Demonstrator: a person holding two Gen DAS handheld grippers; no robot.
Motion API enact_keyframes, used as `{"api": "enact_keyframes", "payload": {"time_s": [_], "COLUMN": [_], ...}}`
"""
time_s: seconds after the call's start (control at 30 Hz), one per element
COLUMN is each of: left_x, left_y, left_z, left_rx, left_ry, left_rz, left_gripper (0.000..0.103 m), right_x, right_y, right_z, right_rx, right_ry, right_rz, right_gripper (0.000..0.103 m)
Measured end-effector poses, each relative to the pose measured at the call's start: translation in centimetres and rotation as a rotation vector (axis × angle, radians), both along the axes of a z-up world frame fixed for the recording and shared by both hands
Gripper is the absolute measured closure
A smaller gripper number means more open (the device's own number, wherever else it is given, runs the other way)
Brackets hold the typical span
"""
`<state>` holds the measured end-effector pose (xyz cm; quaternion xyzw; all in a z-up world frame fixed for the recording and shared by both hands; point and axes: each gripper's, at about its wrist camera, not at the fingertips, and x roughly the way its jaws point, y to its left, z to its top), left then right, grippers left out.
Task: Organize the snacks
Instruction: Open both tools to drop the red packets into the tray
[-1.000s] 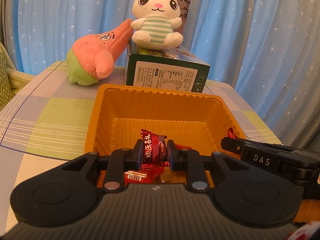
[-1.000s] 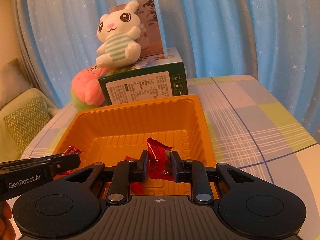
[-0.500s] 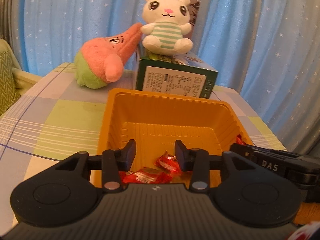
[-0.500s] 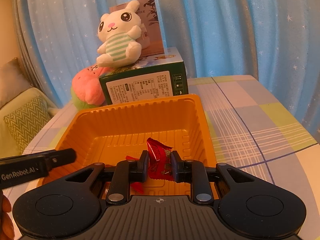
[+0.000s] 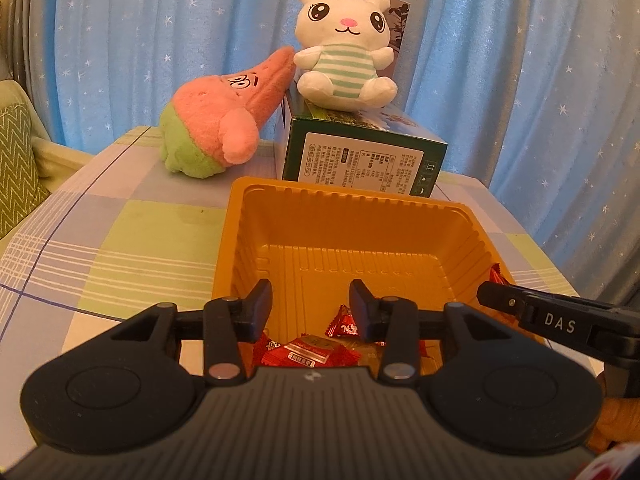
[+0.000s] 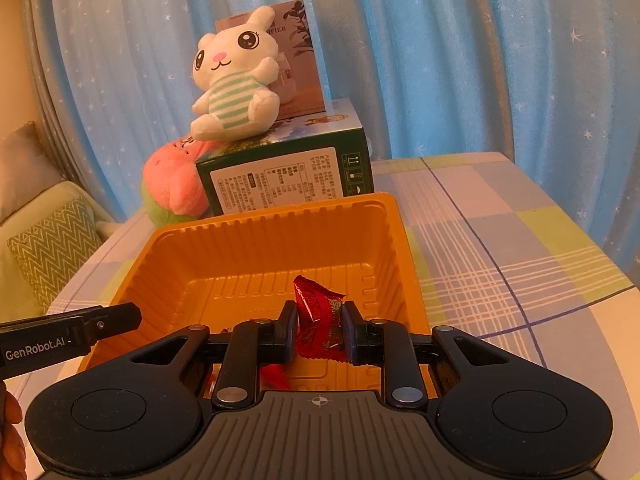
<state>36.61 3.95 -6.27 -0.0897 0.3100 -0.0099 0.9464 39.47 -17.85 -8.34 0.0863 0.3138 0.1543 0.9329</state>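
An orange plastic tray [image 5: 348, 216] [image 6: 276, 236] sits on the checked tablecloth. In the left wrist view my left gripper [image 5: 310, 308] hangs open over the tray's near end, nothing between its fingers. Below it lie red-wrapped candies [image 5: 316, 354] on the tray floor. In the right wrist view my right gripper [image 6: 320, 330] is shut on a red-wrapped candy [image 6: 320, 320], held above the tray's near side. Another red wrapper [image 6: 276, 374] shows under it. The right gripper's finger [image 5: 532, 316] enters the left wrist view at the tray's right rim; the left gripper's finger [image 6: 80, 330] shows at the left.
Behind the tray stands a green box [image 5: 360, 156] [image 6: 288, 176] with a white plush bunny [image 5: 344, 52] [image 6: 234, 80] sitting on it. A pink and green plush [image 5: 220, 120] [image 6: 176, 184] lies to its left. Blue starred curtains [image 5: 120, 40] hang behind. A green cushion [image 6: 52, 244] is off the table's left edge.
My left gripper opened and let its red candy drop into the tray, then drew back a little. The right gripper kept still, holding its candy.
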Motion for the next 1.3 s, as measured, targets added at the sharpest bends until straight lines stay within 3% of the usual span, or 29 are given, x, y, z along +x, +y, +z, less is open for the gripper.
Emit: {"api": "enact_keyframes", "payload": {"time_s": [0.3,0.37,0.4,0.43,0.63,1.1,1.3], "left_x": [0.0,0.0,0.0,0.0,0.0,-0.1,-0.6], "left_y": [-0.1,0.0,0.0,0.0,0.0,0.0,-0.4], "left_z": [-0.1,-0.1,-0.2,-0.2,-0.3,-0.3,0.0], "left_rx": [-0.001,-0.001,-0.002,-0.002,-0.002,-0.002,-0.037], "left_ry": [0.001,0.003,0.004,0.005,0.009,0.007,0.008], "left_rz": [-0.006,-0.004,-0.002,-0.002,-0.002,-0.002,-0.014], "left_gripper": [0.065,0.065,0.065,0.065,0.065,0.064,0.058], "right_x": [0.1,0.4,0.3,0.2,0.3,0.4,0.0], "right_y": [-0.4,-0.7,-0.9,-1.3,-2.3,-2.4,-2.2], "right_z": [0.0,-0.1,-0.1,0.0,0.5,0.1,0.3], "right_rx": [0.027,0.049,0.055,0.071,0.082,0.045,0.018], "right_ry": [-0.006,-0.001,-0.007,-0.019,-0.028,-0.003,-0.010], "right_rz": [-0.010,0.000,-0.018,-0.036,-0.091,-0.094,-0.089], "right_gripper": [0.079,0.062,0.039,0.033,0.033,0.033,0.033]}}
